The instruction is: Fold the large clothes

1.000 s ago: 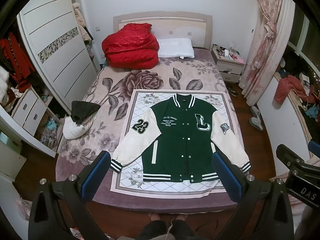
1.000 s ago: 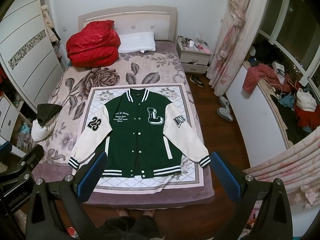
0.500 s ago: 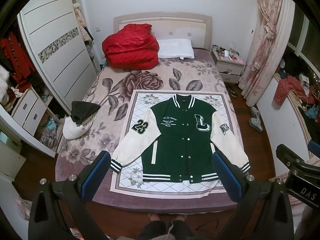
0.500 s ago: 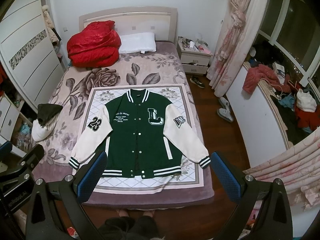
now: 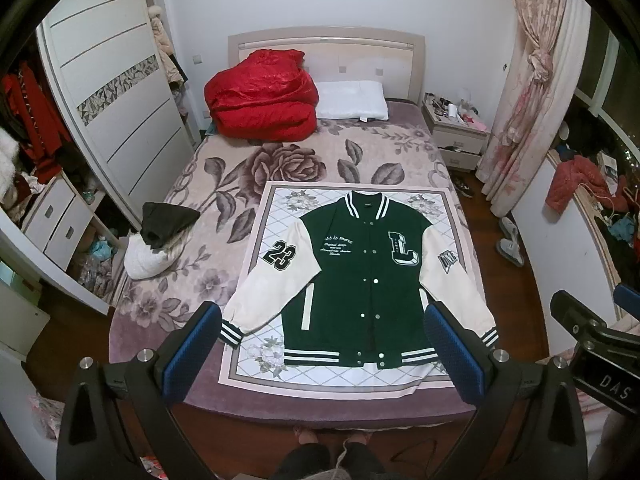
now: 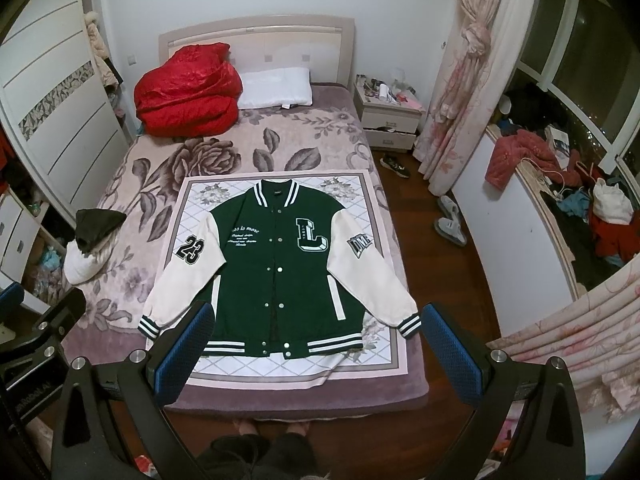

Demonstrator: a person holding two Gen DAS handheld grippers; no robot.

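A green varsity jacket [image 5: 360, 276] with cream sleeves lies flat, front up and buttoned, on a white patterned cloth [image 5: 280, 200] at the foot of the bed; it also shows in the right wrist view [image 6: 276, 264]. Both sleeves spread outward and down. My left gripper [image 5: 324, 356] is open and empty, held high above the foot of the bed. My right gripper [image 6: 316, 352] is open and empty, likewise above the jacket's hem. Neither touches the jacket.
A red quilt [image 5: 260, 96] and white pillow [image 5: 352, 100] lie at the headboard. A black and white clothes pile [image 5: 160, 236] sits on the bed's left edge. A wardrobe [image 5: 112, 92] stands left, a nightstand [image 5: 456, 132] and curtain [image 5: 528, 92] right.
Both grippers drifted very slightly; the view shifted a little. The jacket has not moved and both grippers stay open.
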